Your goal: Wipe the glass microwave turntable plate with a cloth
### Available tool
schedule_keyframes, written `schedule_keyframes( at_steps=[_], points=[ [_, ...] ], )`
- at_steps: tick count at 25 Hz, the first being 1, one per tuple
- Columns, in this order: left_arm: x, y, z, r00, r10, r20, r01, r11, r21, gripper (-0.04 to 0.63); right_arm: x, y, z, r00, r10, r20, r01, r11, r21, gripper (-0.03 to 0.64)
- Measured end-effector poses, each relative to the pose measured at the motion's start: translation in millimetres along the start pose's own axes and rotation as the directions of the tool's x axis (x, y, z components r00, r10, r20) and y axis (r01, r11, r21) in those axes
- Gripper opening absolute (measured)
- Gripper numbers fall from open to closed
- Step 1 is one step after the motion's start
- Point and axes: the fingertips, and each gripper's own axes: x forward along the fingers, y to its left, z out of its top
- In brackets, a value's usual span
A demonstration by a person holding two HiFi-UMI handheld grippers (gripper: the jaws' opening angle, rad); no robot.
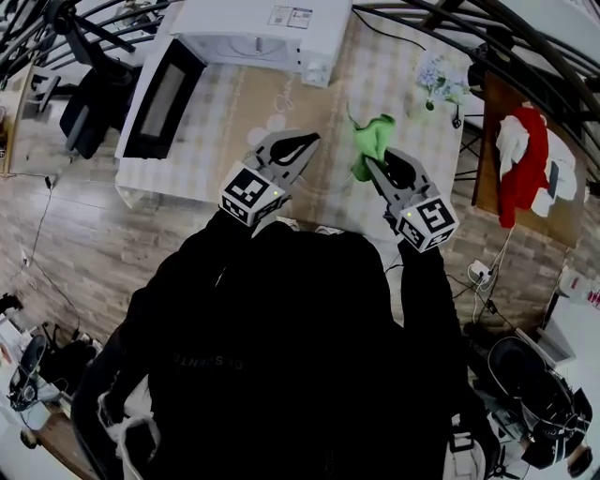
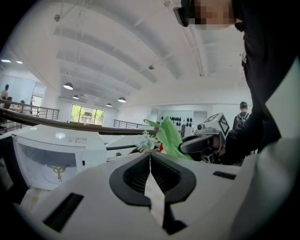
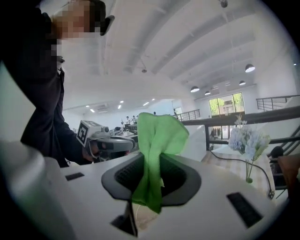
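Note:
My right gripper (image 1: 368, 165) is shut on a bright green cloth (image 1: 373, 139), held up above the table's near edge. In the right gripper view the cloth (image 3: 158, 136) stands up out of the closed jaws of the right gripper (image 3: 151, 161) and also hangs down in front of them. My left gripper (image 1: 307, 141) is level with it to the left, shut with nothing in it; its jaws meet in a thin line in the left gripper view (image 2: 150, 157). Both grippers point upward. I cannot make out the glass turntable plate in any view.
A white microwave (image 1: 258, 28) stands at the far side of the checkered table (image 1: 234, 122), its door (image 1: 161, 96) swung open to the left. A vase of pale flowers (image 1: 439, 79) is at the right. A red and white garment (image 1: 522, 159) lies beyond the table's right end.

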Motion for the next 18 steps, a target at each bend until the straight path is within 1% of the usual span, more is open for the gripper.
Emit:
schedule_keyframes(
  at_steps=[3,7,13,15,18],
  points=[
    [-1,-6,23,0.999,-0.012,0.035,0.011,1.0,0.021,0.021,-5,6,25,0.997,-0.011,0.08,0.014,0.999,-0.041,0.11],
    [-2,-15,51,0.997,-0.018,0.077,0.014,0.998,0.059,0.021,-13,13,51,0.988,-0.023,0.152,0.032,0.998,-0.059,0.11],
    [-3,-28,83,0.99,-0.039,0.132,0.027,0.995,0.093,0.021,-21,18,76,0.974,-0.06,0.218,0.081,0.993,-0.088,0.11],
    [-2,-33,90,0.989,-0.048,0.14,0.035,0.995,0.091,0.021,-25,20,85,0.969,-0.063,0.237,0.089,0.991,-0.099,0.11],
    [-1,-40,99,0.986,-0.064,0.154,0.047,0.993,0.112,0.021,-27,25,94,0.969,-0.056,0.24,0.087,0.989,-0.121,0.11]
  ],
)
